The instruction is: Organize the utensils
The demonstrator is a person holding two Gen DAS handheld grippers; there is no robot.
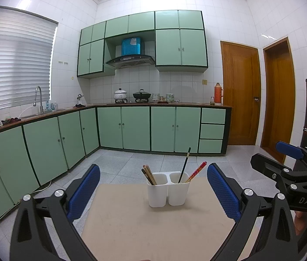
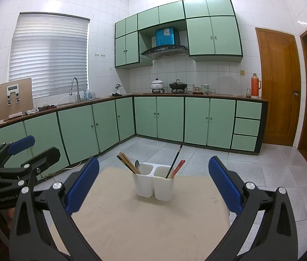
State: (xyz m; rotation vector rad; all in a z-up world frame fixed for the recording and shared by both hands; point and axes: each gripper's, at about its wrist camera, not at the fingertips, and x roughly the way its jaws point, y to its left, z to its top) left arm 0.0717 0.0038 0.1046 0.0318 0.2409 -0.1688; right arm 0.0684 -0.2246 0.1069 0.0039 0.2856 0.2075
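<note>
A white two-compartment utensil holder (image 1: 168, 189) (image 2: 152, 184) stands on a beige table (image 1: 153, 228) (image 2: 149, 221). Its left compartment holds brown wooden chopsticks (image 1: 149, 174) (image 2: 126, 162) and, in the right wrist view, a metal spoon (image 2: 137, 165). Its right compartment holds a black chopstick (image 1: 184, 165) (image 2: 174, 160) and red patterned chopsticks (image 1: 196, 171) (image 2: 176, 168). My left gripper (image 1: 153, 191) is open and empty, back from the holder. My right gripper (image 2: 153, 184) is open and empty, also back from it. Each gripper shows at the other view's edge.
Green kitchen cabinets (image 1: 131, 128) run along the far wall and left side, with a sink (image 1: 38, 102) and stove pots (image 1: 141, 95). Wooden doors (image 1: 240, 91) stand at the right. Grey tiled floor (image 1: 120, 165) surrounds the table.
</note>
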